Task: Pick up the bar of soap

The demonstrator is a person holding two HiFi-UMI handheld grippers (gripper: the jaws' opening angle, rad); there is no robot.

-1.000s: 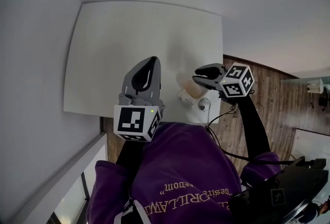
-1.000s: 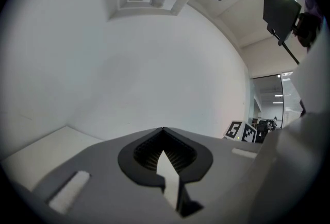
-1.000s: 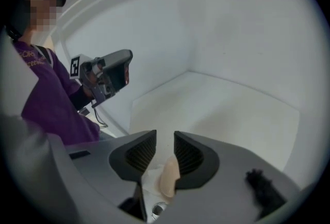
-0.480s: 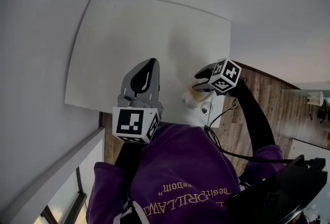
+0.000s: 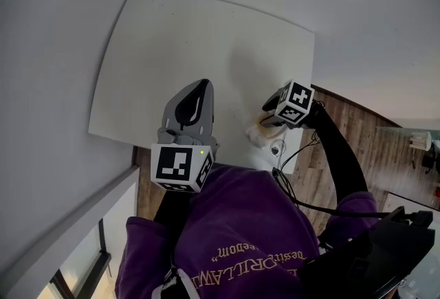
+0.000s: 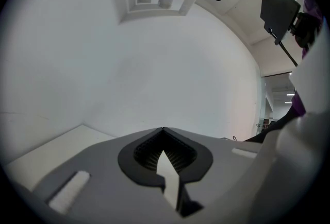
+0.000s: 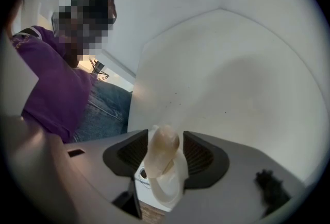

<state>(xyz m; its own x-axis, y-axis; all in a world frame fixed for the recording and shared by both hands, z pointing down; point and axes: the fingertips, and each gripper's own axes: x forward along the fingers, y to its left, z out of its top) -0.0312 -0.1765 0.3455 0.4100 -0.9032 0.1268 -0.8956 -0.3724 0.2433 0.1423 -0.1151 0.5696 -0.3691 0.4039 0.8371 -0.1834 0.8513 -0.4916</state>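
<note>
A beige bar of soap stands on end over a white soap dish near the white table's front right edge. My right gripper straddles it, and its jaws are opening, with small gaps between the ribbed pads and the bar. From the head view the soap peeks out beside the right gripper, just under its marker cube. My left gripper hovers over the table's front edge, left of the soap, shut with nothing in it; its jaws meet at the tip.
Grey walls border the table at the back and left. A wooden floor lies to the right, and a black cable hangs off the table's front right corner. My purple sleeves and torso fill the bottom of the head view.
The right gripper's jaws have widened around the soap, and the gripper has turned so its cube now covers more of them. The left gripper has stayed put.
</note>
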